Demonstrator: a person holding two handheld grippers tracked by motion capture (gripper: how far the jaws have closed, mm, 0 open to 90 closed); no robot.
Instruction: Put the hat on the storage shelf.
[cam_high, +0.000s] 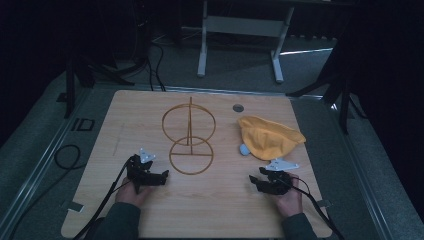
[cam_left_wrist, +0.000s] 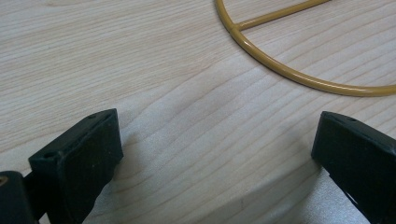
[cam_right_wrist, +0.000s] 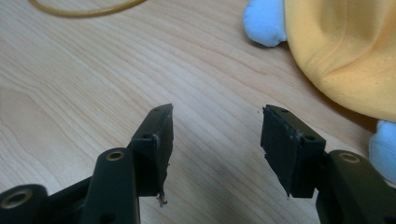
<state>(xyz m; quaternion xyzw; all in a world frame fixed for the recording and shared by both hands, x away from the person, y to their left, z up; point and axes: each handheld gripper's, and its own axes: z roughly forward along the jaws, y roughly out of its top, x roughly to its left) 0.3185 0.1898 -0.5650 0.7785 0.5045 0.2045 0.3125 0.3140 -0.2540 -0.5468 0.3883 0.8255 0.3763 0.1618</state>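
A gold wire stand (cam_high: 189, 139) of two rings on an upright rod sits mid-table; its lower ring (cam_left_wrist: 299, 74) lies just ahead of my left gripper. A yellow cloth hat (cam_high: 269, 137) with a pale blue part (cam_high: 244, 149) lies at the right, and its yellow cloth (cam_right_wrist: 345, 51) and blue part (cam_right_wrist: 265, 21) sit beyond my right gripper. My left gripper (cam_high: 162, 176) (cam_left_wrist: 217, 154) rests low over bare wood, open and holding nothing. My right gripper (cam_high: 255, 181) (cam_right_wrist: 217, 135) is also open and holding nothing, just short of the hat.
The wooden table (cam_high: 145, 115) has a round grommet hole (cam_high: 238, 107) near its far edge. Black cables (cam_high: 67, 157) lie on the floor to the left. A grey desk frame (cam_high: 240, 30) stands behind the table.
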